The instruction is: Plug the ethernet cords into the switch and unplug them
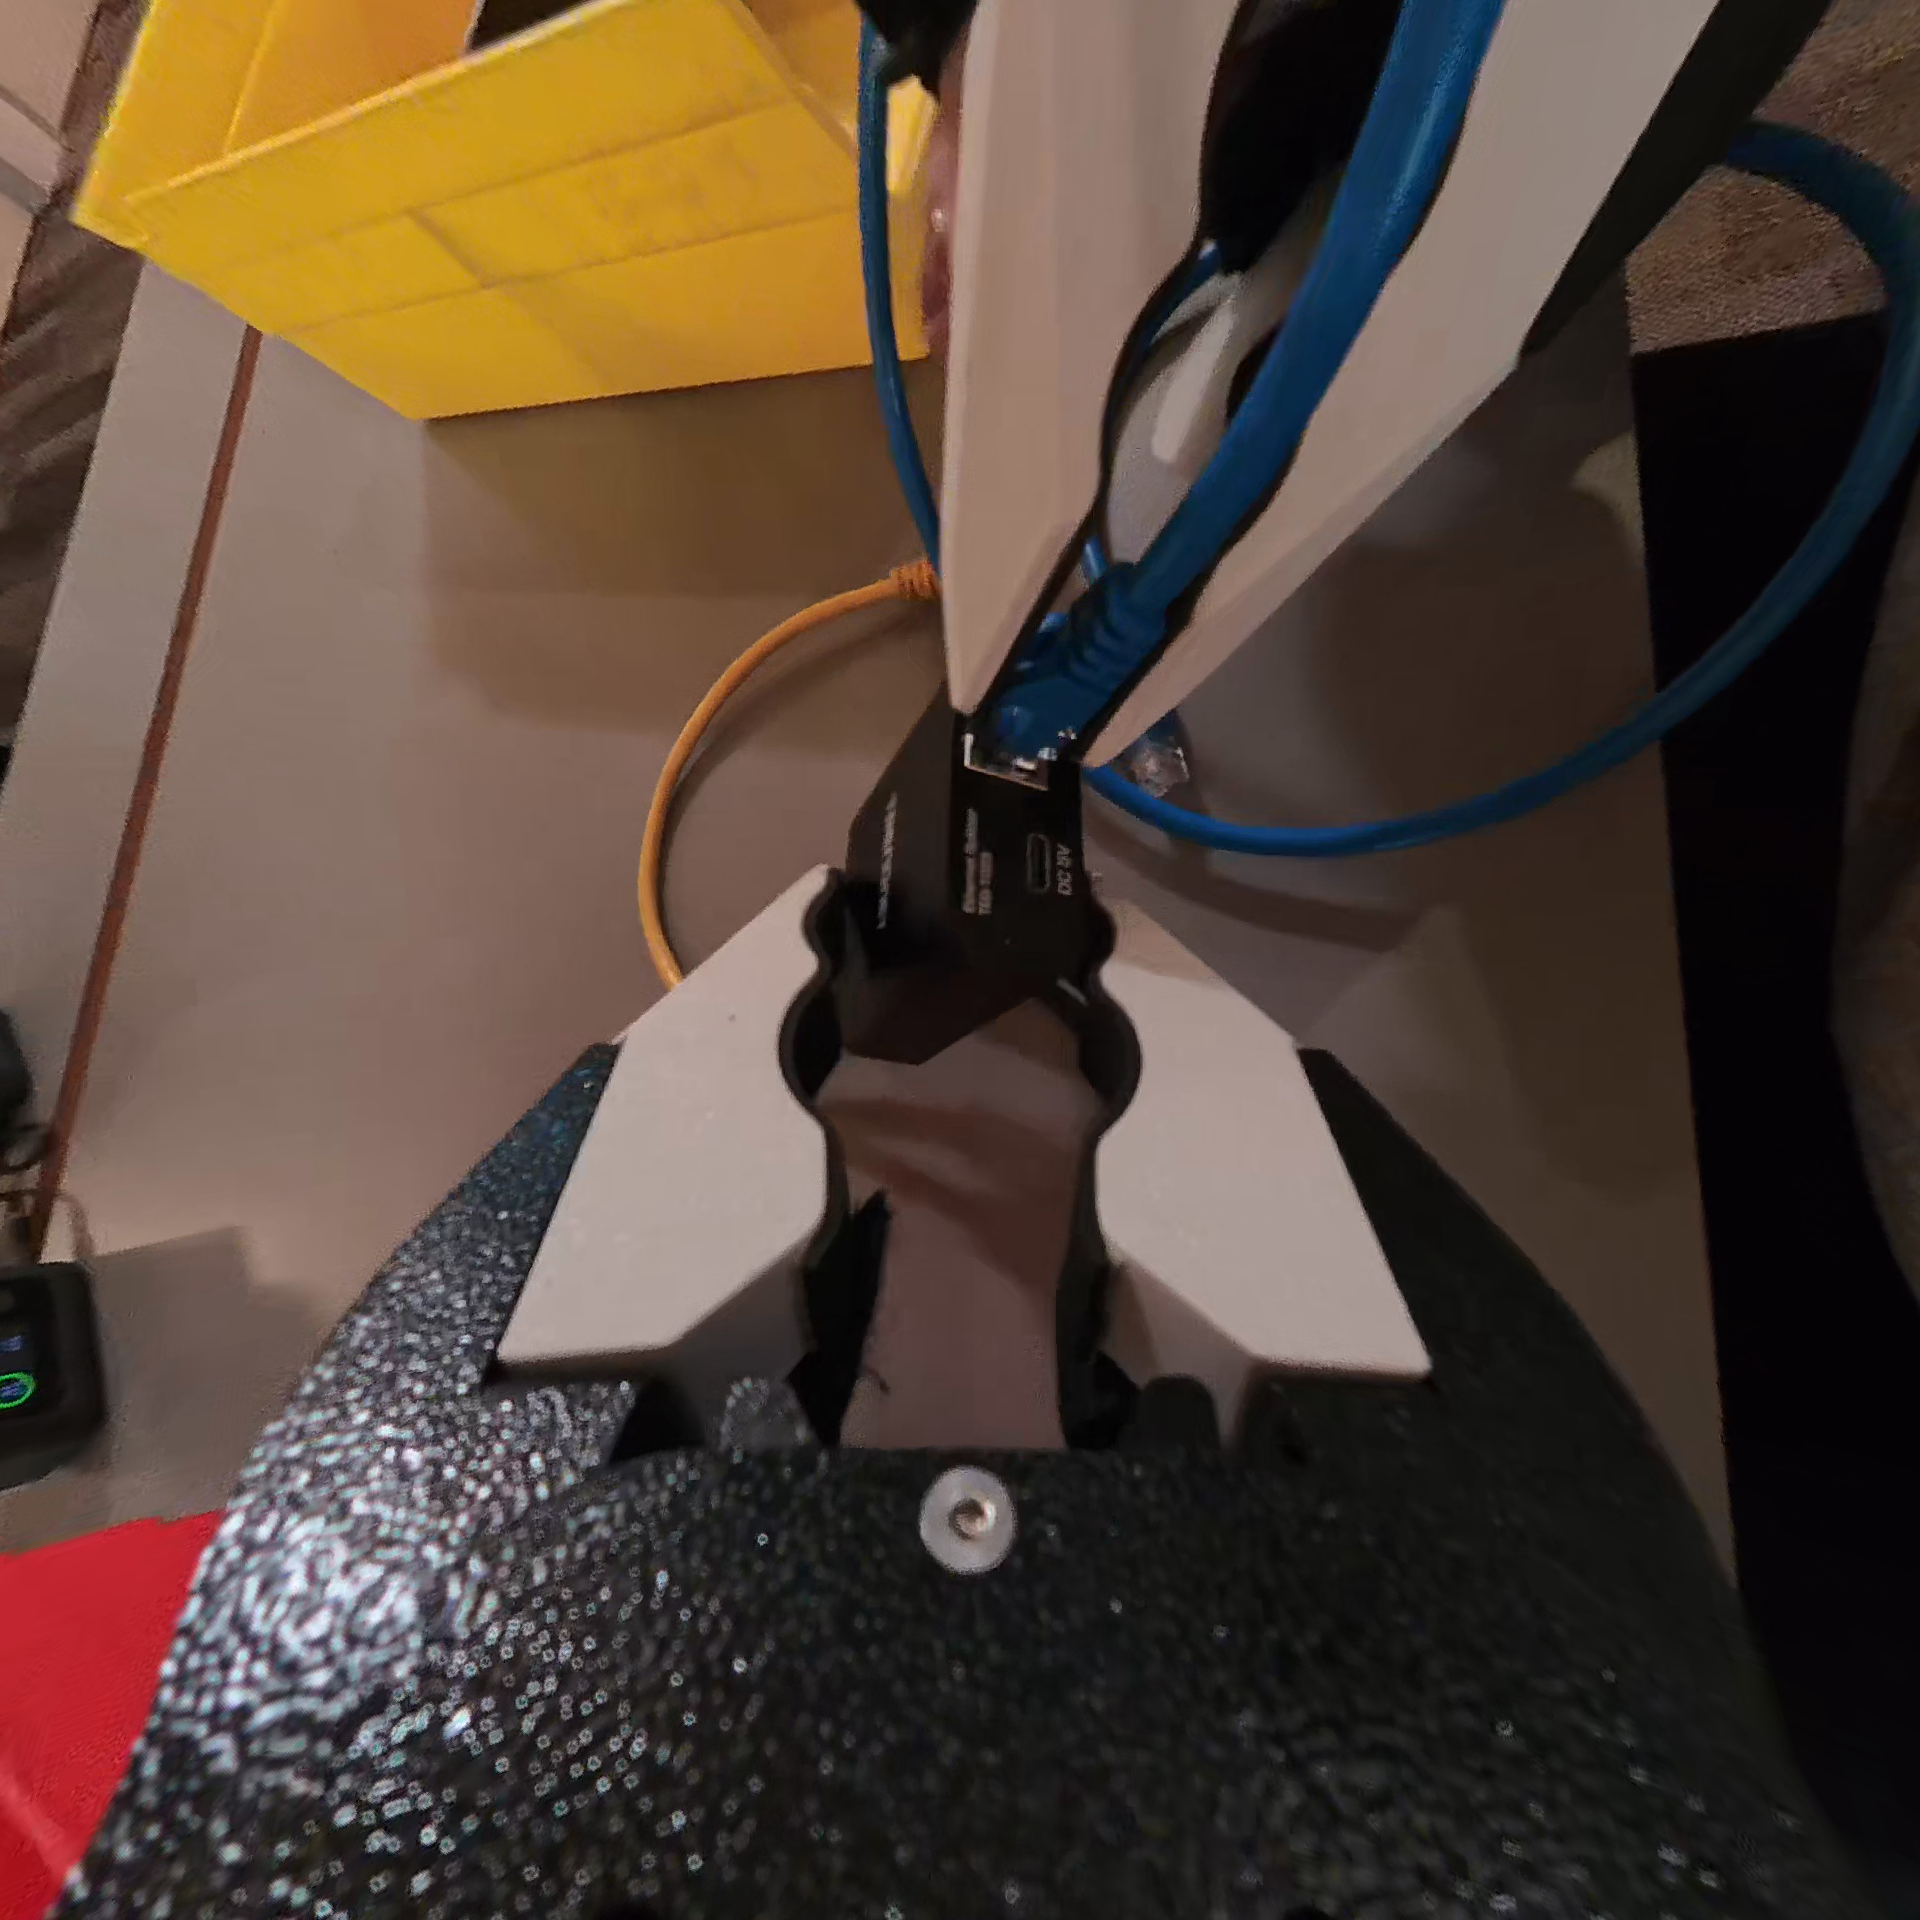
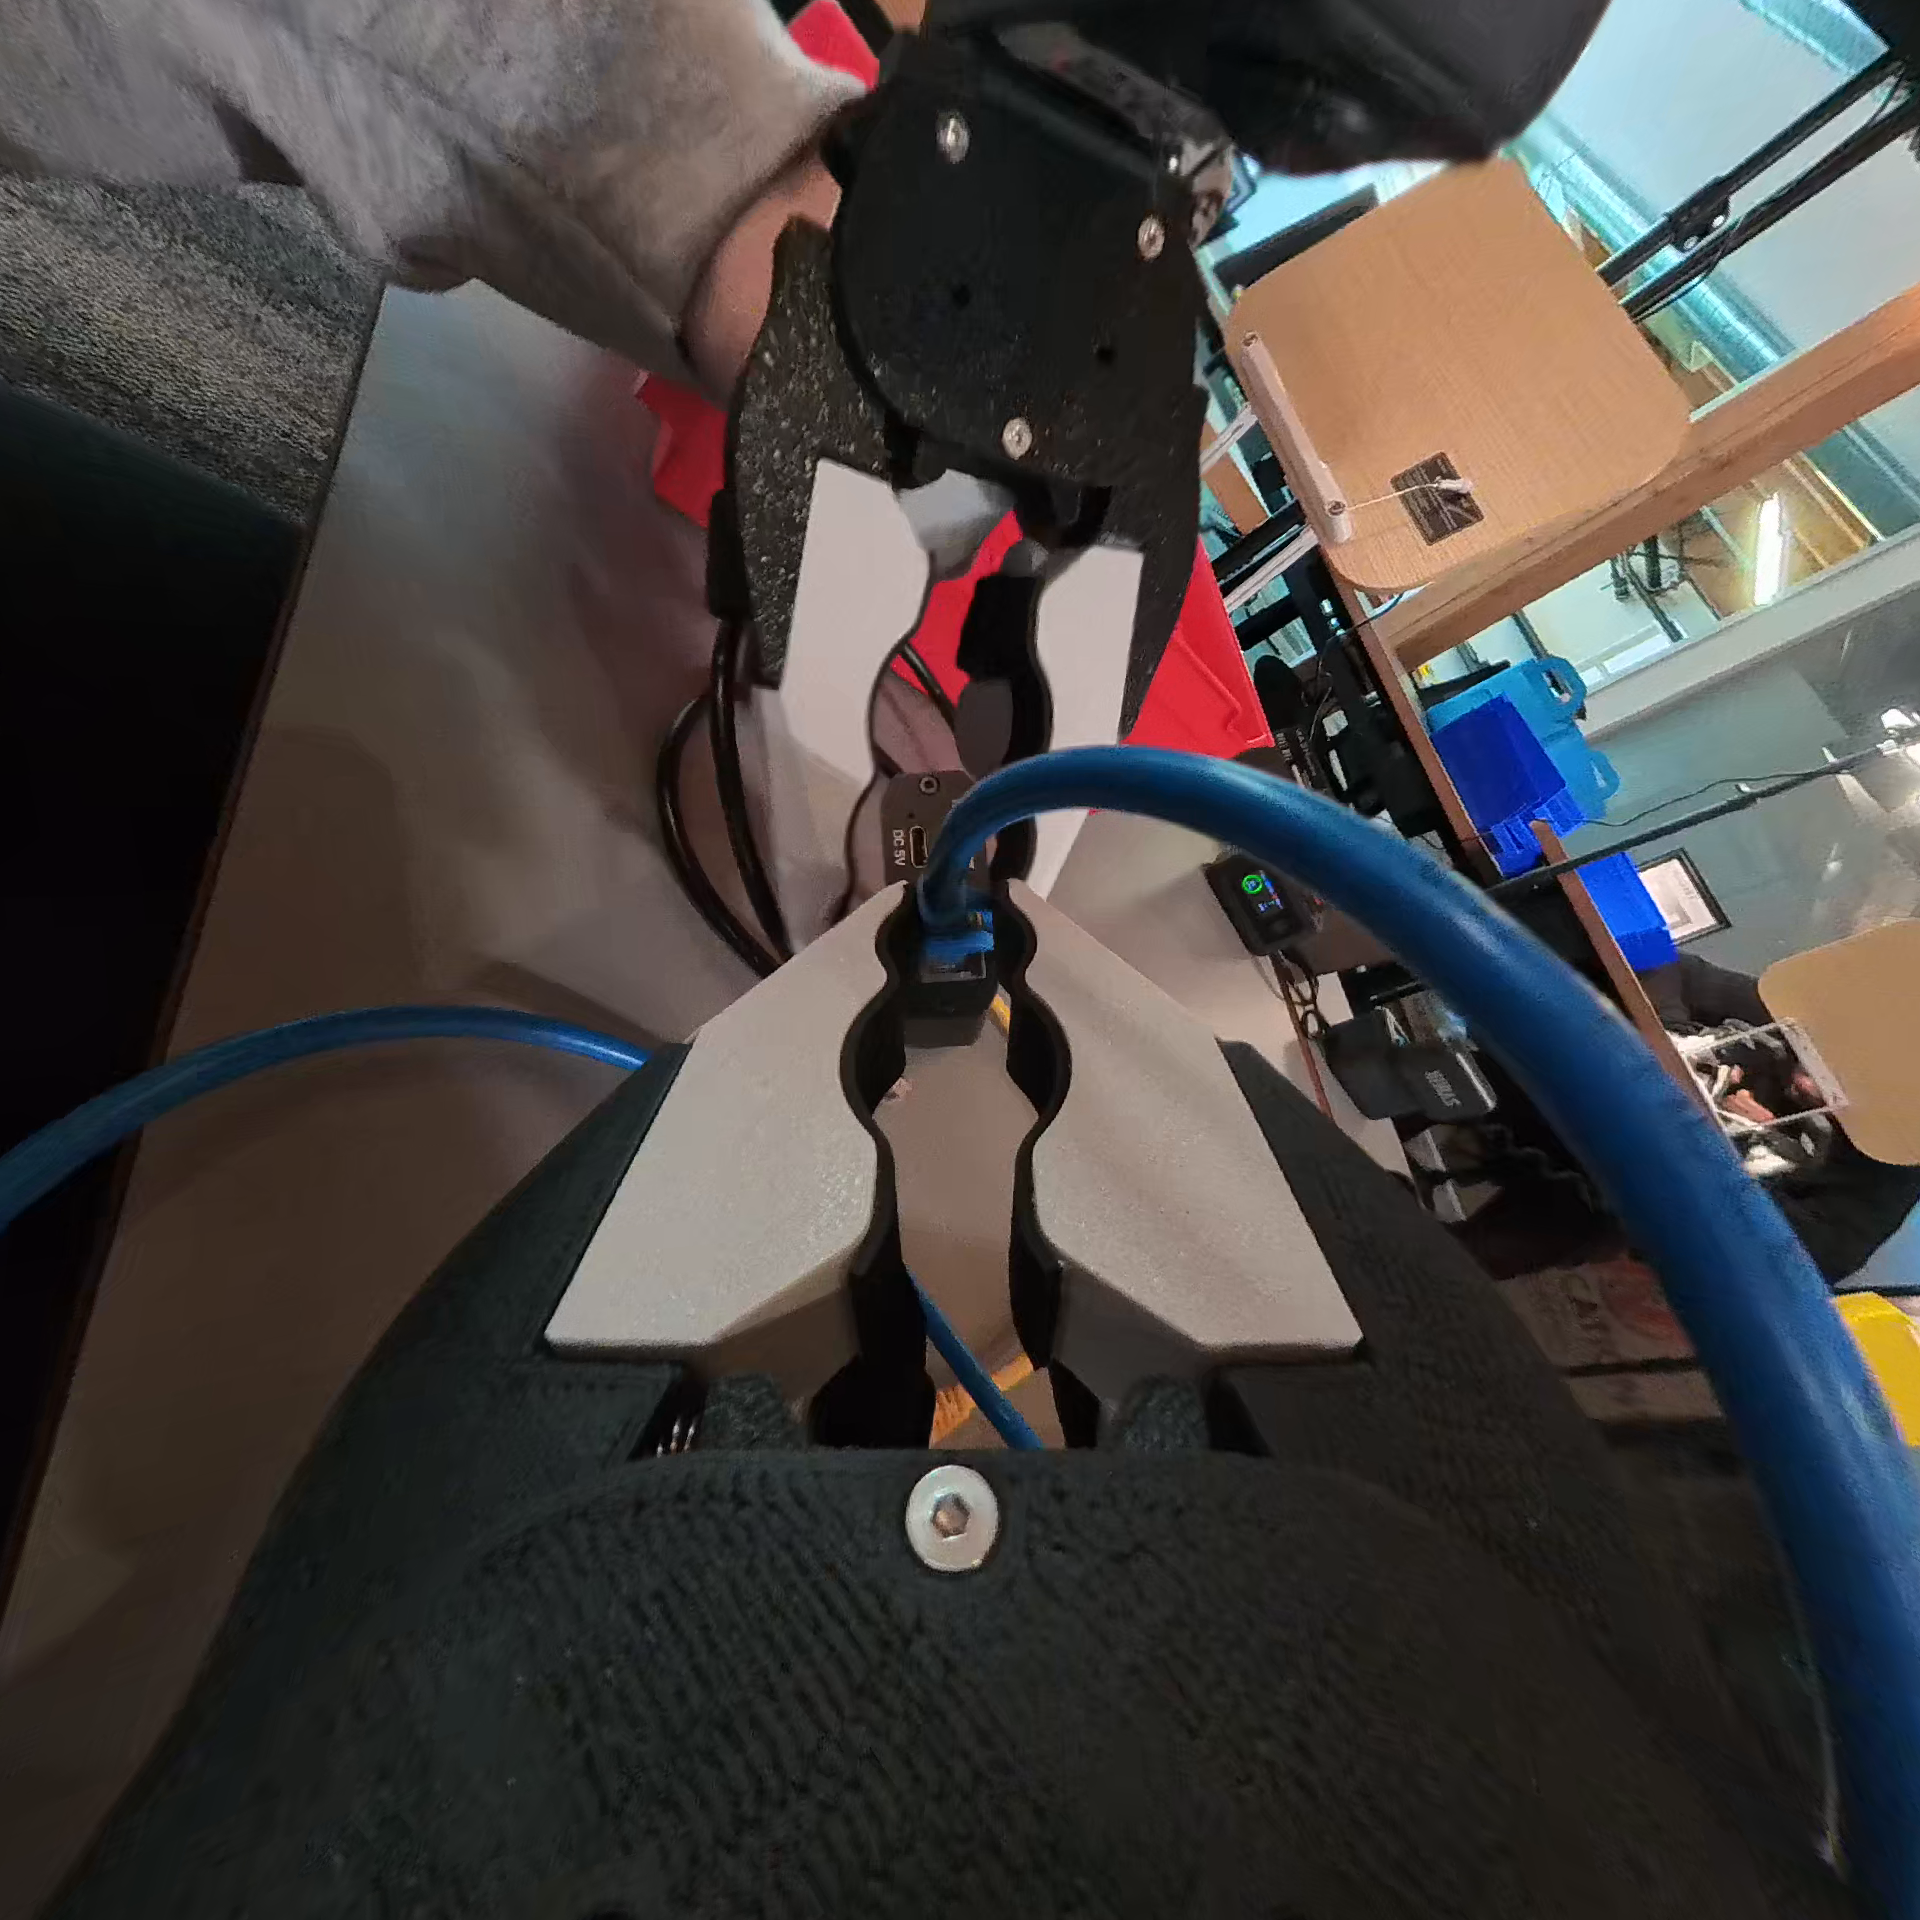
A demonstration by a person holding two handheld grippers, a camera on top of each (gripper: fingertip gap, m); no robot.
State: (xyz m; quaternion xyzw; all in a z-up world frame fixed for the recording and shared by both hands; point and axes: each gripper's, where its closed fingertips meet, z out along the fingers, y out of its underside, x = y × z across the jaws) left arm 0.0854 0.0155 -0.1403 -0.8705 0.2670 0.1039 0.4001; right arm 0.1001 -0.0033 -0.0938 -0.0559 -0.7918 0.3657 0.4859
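My left gripper [image 1: 971, 935] is shut on a small black switch [image 1: 987, 862] and holds it above the beige table [image 1: 416, 727]. My right gripper [image 1: 1029, 722] comes in from above, shut on the blue ethernet plug [image 1: 1081, 655]. The plug's tip sits at the mouth of the switch's port [image 1: 1003, 767]; I cannot tell how deep. In the right wrist view the right gripper [image 2: 954, 914] pinches the same blue plug [image 2: 951, 930] against the switch [image 2: 914, 826]. Its blue cord [image 2: 1455, 935] loops out to the right.
An orange cord [image 1: 675, 810] curls on the table behind the switch. The blue cord's loose other plug [image 1: 1158, 764] lies beside it. A yellow bin [image 1: 499, 208] stands at the far left. A black device with a green light [image 1: 21, 1361] sits near the table's left edge. The table's right edge [image 1: 1652, 727] is close.
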